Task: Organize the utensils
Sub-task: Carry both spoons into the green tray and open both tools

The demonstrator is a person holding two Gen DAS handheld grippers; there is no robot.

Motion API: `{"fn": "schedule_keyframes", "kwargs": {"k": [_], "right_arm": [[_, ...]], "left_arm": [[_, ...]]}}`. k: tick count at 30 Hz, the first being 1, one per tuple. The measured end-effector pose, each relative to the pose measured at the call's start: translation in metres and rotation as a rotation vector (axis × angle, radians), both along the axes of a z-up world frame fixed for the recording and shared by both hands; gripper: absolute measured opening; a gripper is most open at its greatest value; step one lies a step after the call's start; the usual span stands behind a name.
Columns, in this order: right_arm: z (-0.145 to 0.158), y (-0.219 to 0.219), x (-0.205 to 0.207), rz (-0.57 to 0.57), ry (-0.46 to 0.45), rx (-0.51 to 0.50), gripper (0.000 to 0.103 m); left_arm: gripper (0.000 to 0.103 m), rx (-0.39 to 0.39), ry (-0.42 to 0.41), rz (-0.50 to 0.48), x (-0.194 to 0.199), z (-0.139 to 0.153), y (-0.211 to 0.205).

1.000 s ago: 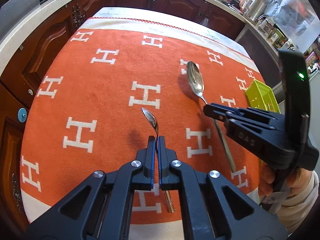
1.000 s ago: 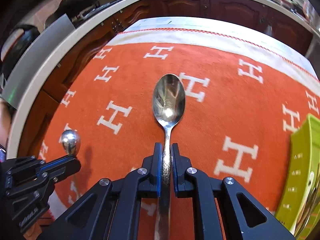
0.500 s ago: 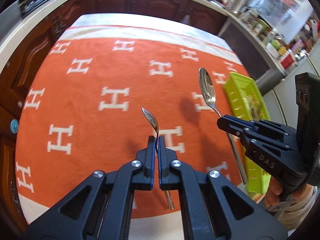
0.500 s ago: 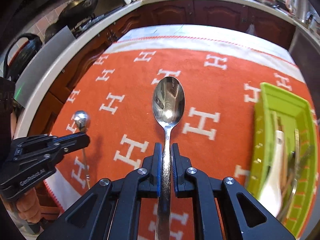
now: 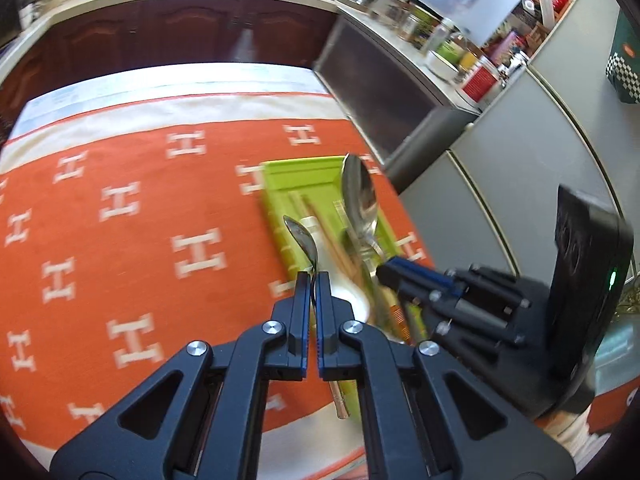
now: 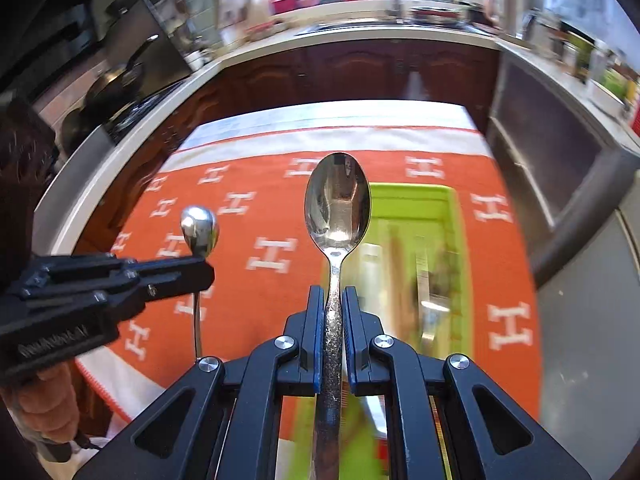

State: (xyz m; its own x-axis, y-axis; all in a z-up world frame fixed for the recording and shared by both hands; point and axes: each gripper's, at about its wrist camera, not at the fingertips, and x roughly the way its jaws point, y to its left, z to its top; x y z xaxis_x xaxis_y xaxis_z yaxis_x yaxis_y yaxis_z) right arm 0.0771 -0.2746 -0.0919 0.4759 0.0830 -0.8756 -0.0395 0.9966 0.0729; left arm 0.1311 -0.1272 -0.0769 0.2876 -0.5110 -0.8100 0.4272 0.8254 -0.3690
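Holding one spoon each, both grippers hung over the cloth [image 5: 120, 216]. Right gripper [image 6: 334, 300] was clamped on the big spoon [image 6: 338, 200], handle in line with its fingers, bowl forward. The tray [image 6: 456, 216] lay just ahead-right below, parallel, so right was nearer. Left gripper [image 5: 314, 280] pinched the small spoon [image 5: 300, 236]; tray ahead-right.
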Motion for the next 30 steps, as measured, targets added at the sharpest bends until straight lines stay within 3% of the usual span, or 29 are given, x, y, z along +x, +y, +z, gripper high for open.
{"fn": "schedule_keyframes", "kwargs": {"k": [8,15,20,23,27,30], "right_arm": [[-0.024,-0.06,-0.015,-0.082,0.044,0.038,0.008],[-0.049,-0.072,-0.01,-0.099,0.082,0.053,0.009],[-0.056,-0.073,0.005,-0.12,0.082,0.063,0.009],[-0.051,-0.073,0.008,-0.122,0.065,0.074,0.009],[-0.044,-0.07,0.007,-0.119,0.053,0.079,0.011],[-0.038,-0.066,0.003,-0.119,0.047,0.084,0.018]], "left_arm": [[0.0,0.06,0.066,-0.043,0.012,-0.033,-0.063],[0.0,0.141,0.094,-0.035,0.017,-0.064,-0.078],[0.001,0.194,0.067,-0.051,0.014,-0.065,-0.081],[0.008,0.225,0.049,-0.056,0.008,-0.059,-0.078],[0.035,0.25,0.001,-0.055,-0.004,-0.046,-0.071],[0.04,0.271,-0.046,-0.042,-0.013,-0.034,-0.064]]}}
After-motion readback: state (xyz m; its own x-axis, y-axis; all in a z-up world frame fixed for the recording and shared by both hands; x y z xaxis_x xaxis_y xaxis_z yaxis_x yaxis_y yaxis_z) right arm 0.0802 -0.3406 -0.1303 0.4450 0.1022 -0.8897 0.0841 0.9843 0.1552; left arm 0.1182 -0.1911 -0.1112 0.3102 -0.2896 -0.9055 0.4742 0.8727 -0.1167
